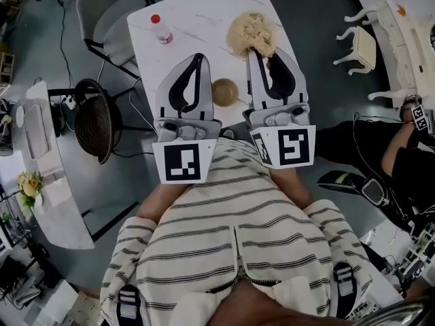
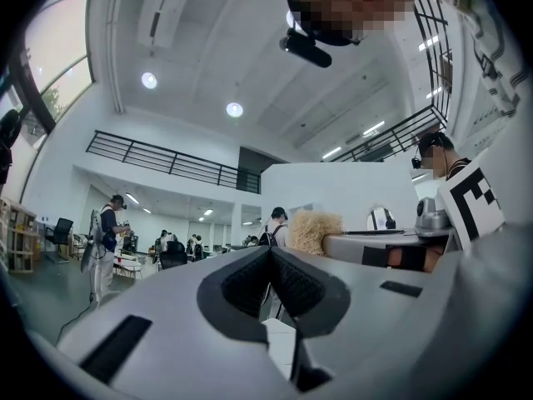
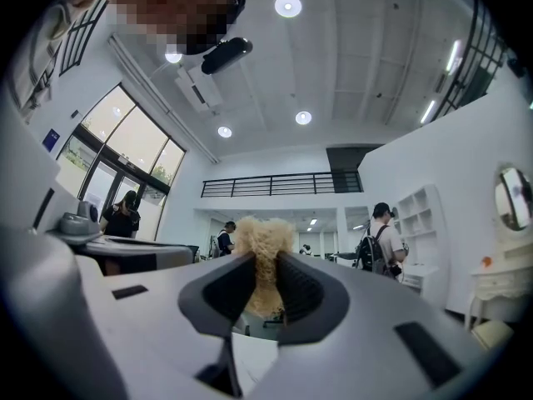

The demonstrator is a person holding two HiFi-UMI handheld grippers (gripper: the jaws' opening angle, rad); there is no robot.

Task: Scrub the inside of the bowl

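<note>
A small brown wooden bowl sits on the white marble table, showing in the head view between my two grippers. My right gripper is shut on a tan fibrous scrubber, whose tuft pokes out past the jaws. The right gripper points level into the room. My left gripper is shut with nothing in it, held to the left of the bowl. In the left gripper view its jaws meet at the tips, and the scrubber shows to their right. Neither gripper view shows the bowl.
A clear bottle with a red cap stands at the table's far left. A grey chair and a dark wicker seat are left of the table. White furniture and a seated person are at the right.
</note>
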